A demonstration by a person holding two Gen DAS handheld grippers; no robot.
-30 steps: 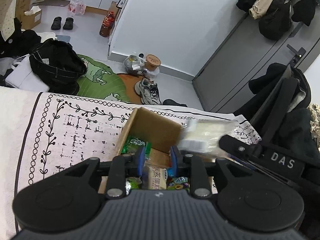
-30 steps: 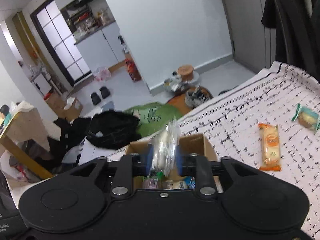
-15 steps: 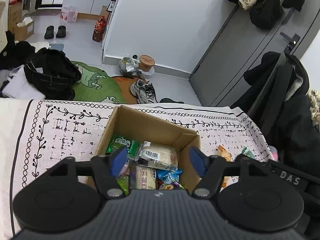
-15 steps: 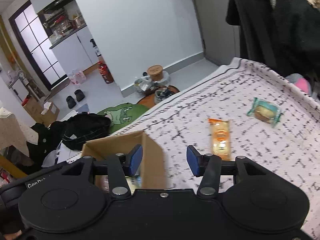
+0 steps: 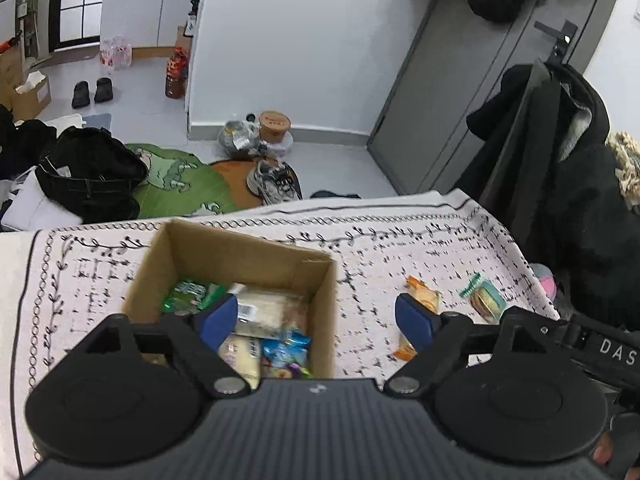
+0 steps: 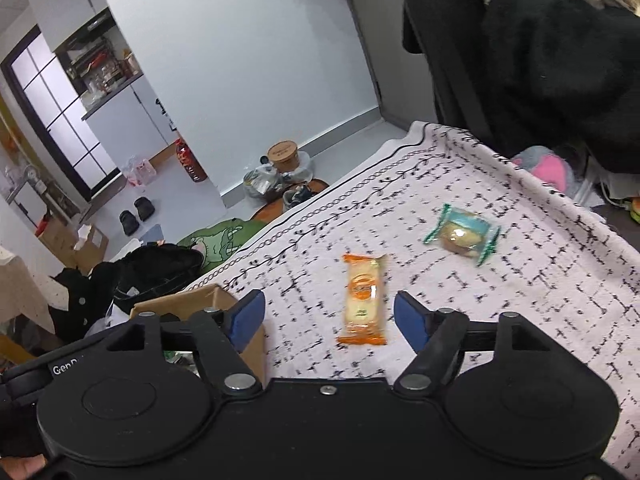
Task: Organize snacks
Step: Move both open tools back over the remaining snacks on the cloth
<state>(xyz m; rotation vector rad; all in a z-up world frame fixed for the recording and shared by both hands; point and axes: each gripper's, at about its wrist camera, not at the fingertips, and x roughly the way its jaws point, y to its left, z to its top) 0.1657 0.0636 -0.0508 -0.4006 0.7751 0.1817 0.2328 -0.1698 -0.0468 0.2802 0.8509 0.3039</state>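
Snacks lie in two places: several are packed in the open cardboard box (image 5: pixel 240 256), and two rest loose on the patterned tablecloth (image 6: pixel 520 300) covering the table. Inside the box a green packet (image 5: pixel 186 292) sits at the far left, a clear-wrapped pale snack (image 5: pixel 266 310) lies across the middle, and a blue packet (image 5: pixel 286 350) and a cream-coloured packet (image 5: pixel 240 358) lie nearer the camera. To the right of the box, apart from it, lies the orange-wrapped bar (image 6: pixel 363 300), lengthwise toward the camera; farther right and well apart sits the round cake in a teal-edged wrapper (image 6: pixel 462 236), slightly blurred.

The left claw (image 5: pixel 316 318) is spread wide and holds nothing; its left pad (image 5: pixel 218 316) is over the box interior, its right pad (image 5: pixel 414 320) in front of the orange bar as seen from the left wrist. The right claw (image 6: pixel 328 320) is likewise spread wide and holds nothing, with the orange bar seen between its blue pads (image 6: pixel 408 320) and the box corner by its left pad
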